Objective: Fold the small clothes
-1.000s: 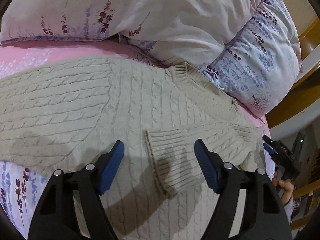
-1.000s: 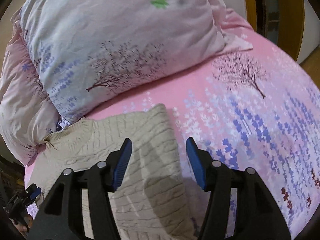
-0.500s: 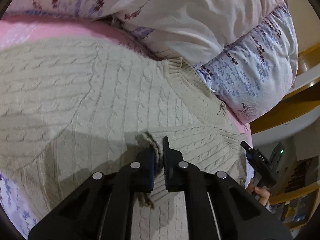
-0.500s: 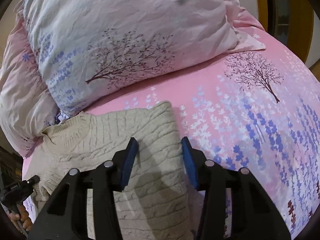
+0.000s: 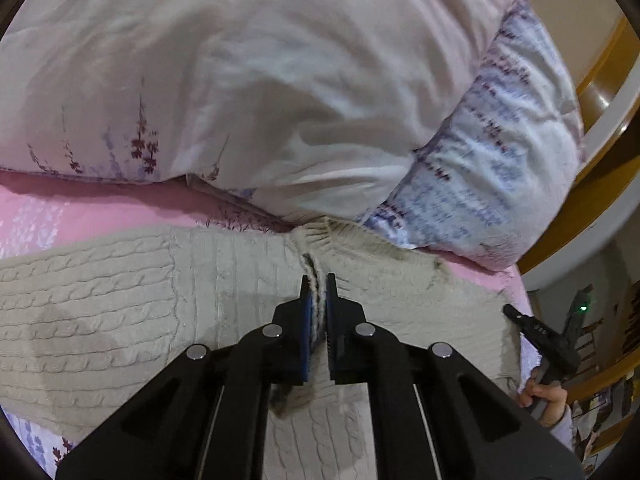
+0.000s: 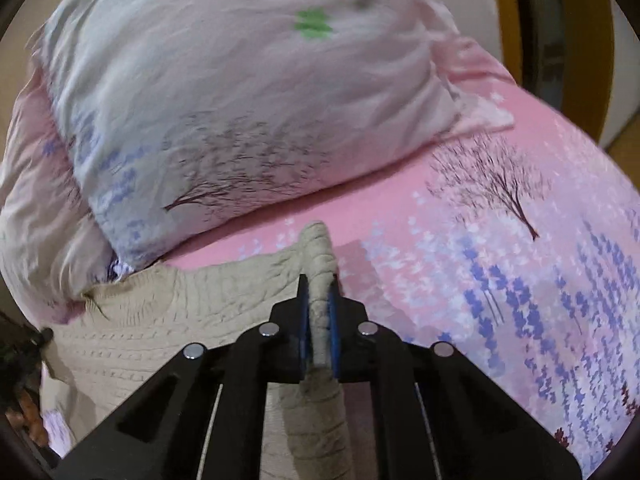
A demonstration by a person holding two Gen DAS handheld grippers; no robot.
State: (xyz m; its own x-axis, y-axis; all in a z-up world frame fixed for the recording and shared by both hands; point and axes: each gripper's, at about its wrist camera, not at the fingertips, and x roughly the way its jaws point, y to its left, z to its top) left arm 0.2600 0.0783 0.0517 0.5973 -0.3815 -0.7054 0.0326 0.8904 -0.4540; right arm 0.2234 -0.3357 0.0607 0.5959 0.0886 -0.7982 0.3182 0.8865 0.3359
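A beige cable-knit sweater (image 5: 120,304) lies spread on a pink floral bed sheet (image 6: 500,280). My left gripper (image 5: 319,280) is shut on the ribbed cuff of the sweater's sleeve (image 5: 316,300), near the collar (image 5: 316,236). My right gripper (image 6: 319,280) is shut on a bunched fold at the sweater's right edge (image 6: 318,248), lifted slightly off the sheet. The sweater body also shows in the right wrist view (image 6: 180,320).
Two large floral pillows (image 5: 280,80) lie just behind the sweater, touching its collar; they also show in the right wrist view (image 6: 220,100). A wooden bed frame (image 5: 592,92) curves at the right. The other hand-held gripper (image 5: 540,340) shows at the bed's right edge.
Both grippers went from open to shut: the left on the sleeve cuff, the right on the sweater's edge. The left has carried the cuff toward the collar.
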